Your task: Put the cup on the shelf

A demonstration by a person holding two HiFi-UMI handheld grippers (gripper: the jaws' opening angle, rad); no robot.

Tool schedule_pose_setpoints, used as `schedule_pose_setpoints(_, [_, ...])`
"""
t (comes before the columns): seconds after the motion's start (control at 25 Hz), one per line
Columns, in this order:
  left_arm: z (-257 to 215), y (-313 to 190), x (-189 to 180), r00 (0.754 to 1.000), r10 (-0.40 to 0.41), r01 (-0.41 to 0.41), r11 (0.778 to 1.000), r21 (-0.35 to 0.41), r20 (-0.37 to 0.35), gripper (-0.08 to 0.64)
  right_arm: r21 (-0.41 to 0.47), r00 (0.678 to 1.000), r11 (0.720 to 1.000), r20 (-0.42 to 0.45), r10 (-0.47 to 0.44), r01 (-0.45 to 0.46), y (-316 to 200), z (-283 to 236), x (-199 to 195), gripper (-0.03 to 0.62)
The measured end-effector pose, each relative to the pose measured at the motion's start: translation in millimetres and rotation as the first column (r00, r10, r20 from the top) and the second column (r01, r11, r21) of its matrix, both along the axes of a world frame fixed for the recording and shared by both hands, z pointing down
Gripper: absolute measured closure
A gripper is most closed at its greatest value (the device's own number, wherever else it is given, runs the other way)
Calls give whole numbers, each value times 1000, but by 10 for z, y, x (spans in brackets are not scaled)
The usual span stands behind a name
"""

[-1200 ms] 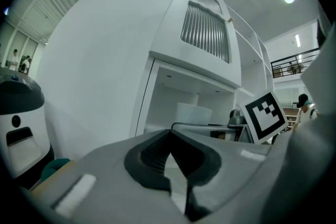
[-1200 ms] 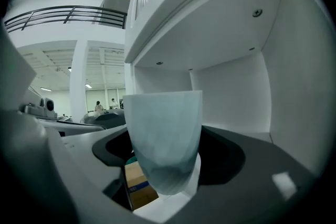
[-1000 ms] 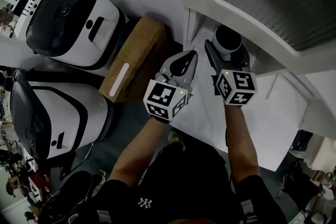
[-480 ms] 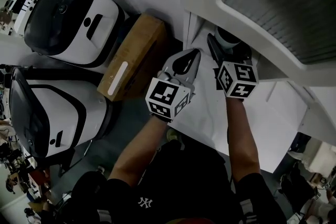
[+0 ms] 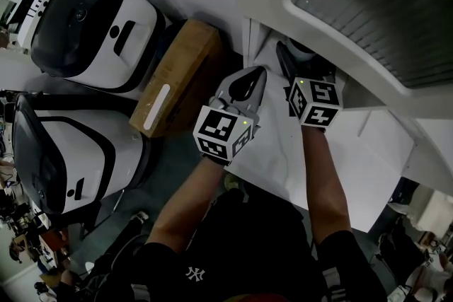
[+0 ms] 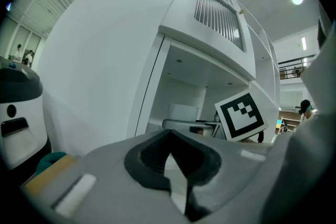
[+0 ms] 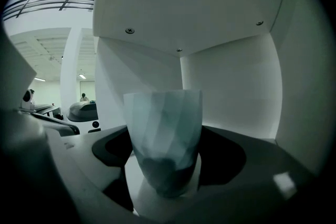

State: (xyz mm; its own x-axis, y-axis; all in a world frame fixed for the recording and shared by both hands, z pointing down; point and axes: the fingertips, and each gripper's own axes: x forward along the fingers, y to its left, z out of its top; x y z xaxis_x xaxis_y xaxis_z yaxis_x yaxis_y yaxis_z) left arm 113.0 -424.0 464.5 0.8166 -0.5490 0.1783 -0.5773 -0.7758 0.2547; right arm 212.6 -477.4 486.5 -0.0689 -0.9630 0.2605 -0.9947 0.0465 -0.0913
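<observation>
**Cup held inside the shelf opening**

My right hand-held gripper (image 7: 168,155) grips the pale faceted cup (image 7: 164,123) upright, with its jaws wide around the cup's base, inside the white shelf (image 7: 231,86) compartment. My left hand-held gripper (image 6: 169,136) is closed and empty, just outside.

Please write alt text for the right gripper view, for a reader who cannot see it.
A pale faceted cup stands upright in the jaws of the right hand-held gripper, which close on its lower part. Behind it is the white shelf compartment.
</observation>
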Motion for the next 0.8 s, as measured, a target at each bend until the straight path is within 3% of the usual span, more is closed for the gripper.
schedule_pose_setpoints(0.4, [8, 62, -23, 1000, 1, -1, 1000, -4, 7, 560, -30, 1000, 999, -5, -28, 28, 102, 101, -59, 162])
schedule_pose_setpoints(0.8, [-49, 263, -115, 1000, 4, -4, 1000, -4, 6, 560, -37, 998, 999, 68, -6, 8, 460, -19, -74, 152])
